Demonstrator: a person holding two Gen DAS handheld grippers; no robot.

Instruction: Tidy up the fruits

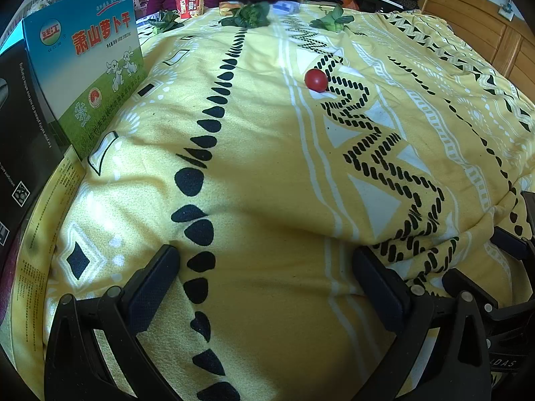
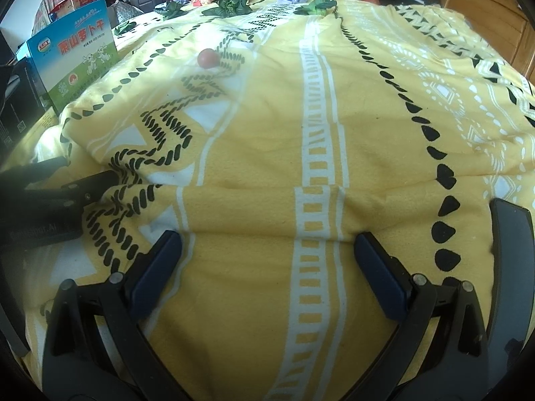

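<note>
Tomato point(image 1: 316, 80) alone on yellow blanket point(image 1: 267, 173), blurred from right wrist, both tools spread apart, empty, bases cropped

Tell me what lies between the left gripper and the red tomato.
Only bare yellow patterned blanket. In the left wrist view nothing sits between the open left gripper and the red tomato.
</note>
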